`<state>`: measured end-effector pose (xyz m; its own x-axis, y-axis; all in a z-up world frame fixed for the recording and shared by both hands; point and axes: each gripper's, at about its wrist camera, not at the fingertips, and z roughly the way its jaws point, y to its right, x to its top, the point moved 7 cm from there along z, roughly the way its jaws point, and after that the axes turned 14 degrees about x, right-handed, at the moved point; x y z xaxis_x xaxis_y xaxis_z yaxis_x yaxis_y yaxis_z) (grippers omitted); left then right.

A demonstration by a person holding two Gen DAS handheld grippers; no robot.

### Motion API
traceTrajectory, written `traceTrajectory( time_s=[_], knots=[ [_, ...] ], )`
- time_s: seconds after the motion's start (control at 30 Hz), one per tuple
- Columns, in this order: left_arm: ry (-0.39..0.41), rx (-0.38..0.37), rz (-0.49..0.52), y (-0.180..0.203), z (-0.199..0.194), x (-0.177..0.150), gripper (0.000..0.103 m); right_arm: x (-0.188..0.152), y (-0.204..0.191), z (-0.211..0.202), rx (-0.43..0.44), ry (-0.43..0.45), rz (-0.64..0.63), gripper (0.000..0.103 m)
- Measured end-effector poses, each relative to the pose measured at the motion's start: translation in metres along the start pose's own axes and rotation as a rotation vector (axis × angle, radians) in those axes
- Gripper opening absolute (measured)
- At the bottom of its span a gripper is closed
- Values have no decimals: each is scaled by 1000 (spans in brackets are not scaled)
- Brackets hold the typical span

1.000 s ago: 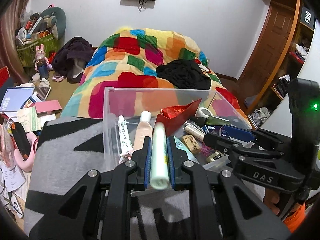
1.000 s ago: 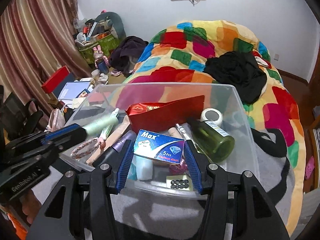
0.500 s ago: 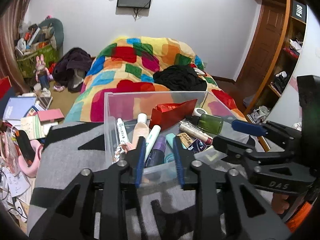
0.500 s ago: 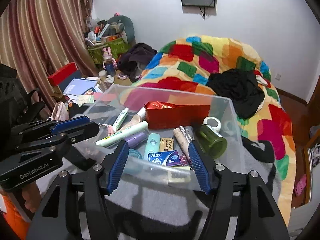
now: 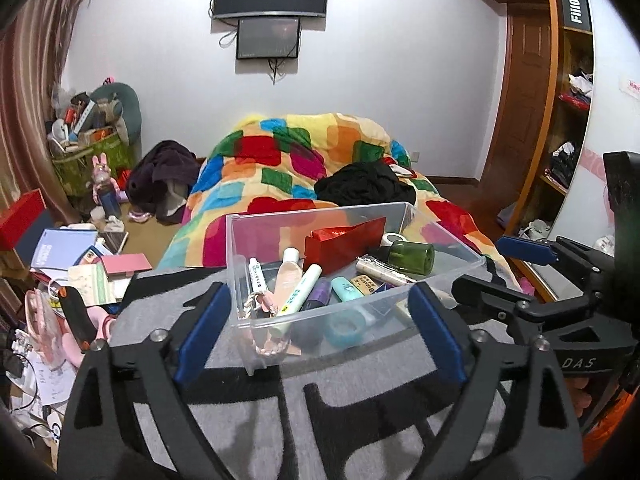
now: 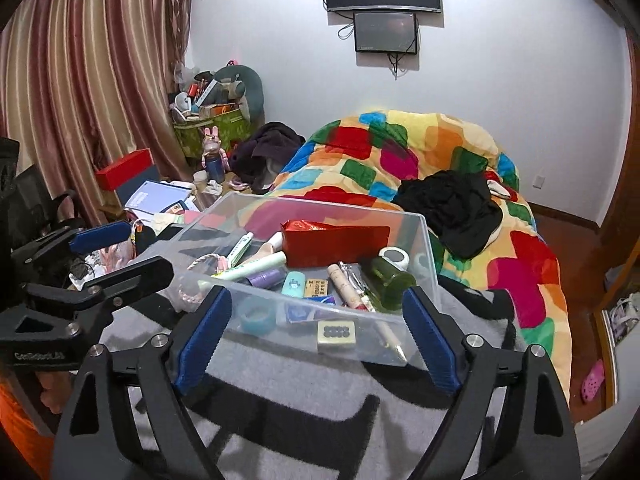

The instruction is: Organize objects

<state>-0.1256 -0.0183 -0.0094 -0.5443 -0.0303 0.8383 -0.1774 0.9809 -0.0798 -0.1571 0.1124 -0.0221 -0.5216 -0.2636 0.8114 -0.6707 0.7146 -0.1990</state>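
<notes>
Clear plastic bin (image 5: 424, 236) sits centre frame on the grey-and-black blanket (image 5: 280, 412), holding a red packet (image 5: 340, 244), green bottle (image 5: 412, 256) and pale green tube (image 5: 298, 290). Left claw (image 5: 320, 334) and right claw (image 6: 314, 342): both spread wide, empty. Right claw body reads "DAS"; upper-right shelf sign (image 5: 575, 11) reads "FiiO".

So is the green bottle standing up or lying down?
Lying down. The green bottle rests on its side inside the clear bin, beside the red packet.
</notes>
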Motion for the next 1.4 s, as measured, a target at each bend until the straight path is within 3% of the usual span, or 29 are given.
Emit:
traceTrajectory(
  time_s=[0.33,1.4],
  knots=[
    [-4,-21,3,8,-9,-17,96,-18,-3,-21,-16,38,-22,102],
    [-2,-29,-10,14,-16,-29,96,-27,-14,-33,-25,66,-25,103]
  ],
)
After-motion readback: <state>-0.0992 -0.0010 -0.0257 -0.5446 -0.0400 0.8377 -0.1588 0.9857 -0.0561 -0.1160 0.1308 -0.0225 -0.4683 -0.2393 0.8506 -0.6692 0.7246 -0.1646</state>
